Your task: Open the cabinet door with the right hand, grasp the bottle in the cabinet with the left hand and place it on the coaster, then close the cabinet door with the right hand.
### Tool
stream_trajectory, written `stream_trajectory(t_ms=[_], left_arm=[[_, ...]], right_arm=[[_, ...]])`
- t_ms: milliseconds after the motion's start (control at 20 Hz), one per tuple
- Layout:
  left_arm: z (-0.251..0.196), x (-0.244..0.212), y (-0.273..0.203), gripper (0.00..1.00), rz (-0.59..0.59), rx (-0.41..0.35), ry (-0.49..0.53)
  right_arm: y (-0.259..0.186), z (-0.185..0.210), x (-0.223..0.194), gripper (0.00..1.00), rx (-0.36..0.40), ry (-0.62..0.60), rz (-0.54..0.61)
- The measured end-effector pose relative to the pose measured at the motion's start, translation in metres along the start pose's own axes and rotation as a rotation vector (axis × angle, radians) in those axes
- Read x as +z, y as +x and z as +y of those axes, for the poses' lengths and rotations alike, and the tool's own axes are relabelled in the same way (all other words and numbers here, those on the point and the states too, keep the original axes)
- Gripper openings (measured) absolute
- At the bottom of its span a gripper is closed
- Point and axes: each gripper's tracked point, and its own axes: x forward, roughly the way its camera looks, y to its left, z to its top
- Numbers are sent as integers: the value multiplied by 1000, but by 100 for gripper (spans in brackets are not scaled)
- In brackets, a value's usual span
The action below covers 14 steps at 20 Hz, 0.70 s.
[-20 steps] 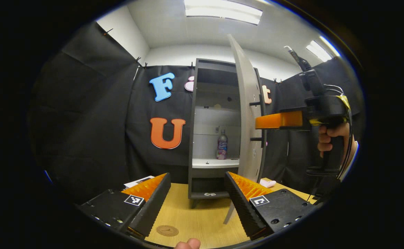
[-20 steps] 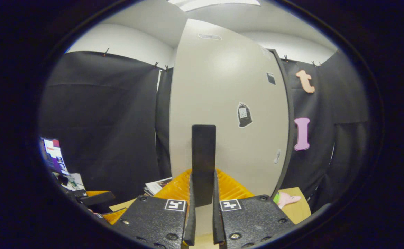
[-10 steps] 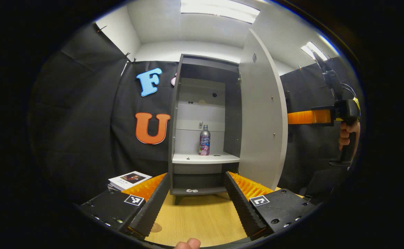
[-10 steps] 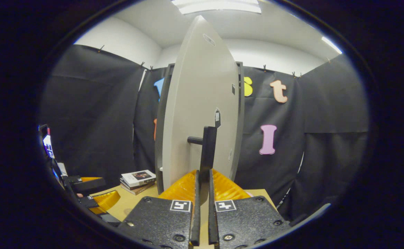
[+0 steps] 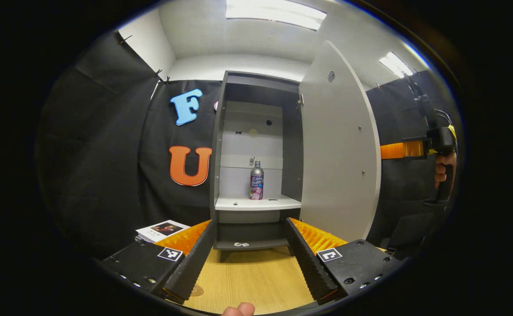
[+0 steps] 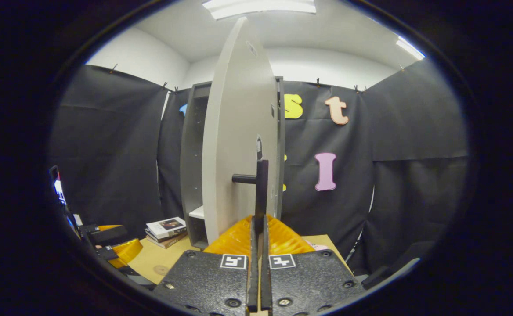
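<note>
Bottle (image 5: 256,180) stands upright on the middle shelf of the cabinet (image 5: 256,145), well beyond the spread left gripper (image 5: 250,254). Cabinet door (image 5: 340,145) is swung wide open to the right. Right gripper (image 6: 258,228) pinches the door handle (image 6: 261,193). Coaster (image 5: 196,290) peeks out, half hidden, on the near table (image 5: 247,281).

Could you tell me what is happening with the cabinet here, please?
A person is working with two handheld grippers. The right gripper is shut on the door handle and holds the cabinet door wide open. The bottle stands untouched on the cabinet's shelf. The left gripper is open, facing the cabinet and short of the bottle.
</note>
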Motion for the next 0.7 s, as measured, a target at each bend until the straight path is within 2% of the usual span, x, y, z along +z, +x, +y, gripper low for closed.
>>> stream_trajectory(t_ms=[400,550,700], left_arm=[[-2,-2,2,95,7,-1,-12],[-1,-1,3,95,4,7,-5],[0,-3,4,95,4,9,-16]], right_arm=[[1,-63,3,4,-130,-8,-16],[4,-56,0,4,-84,50,-15],[-11,-62,9,2,-137,4,-38]])
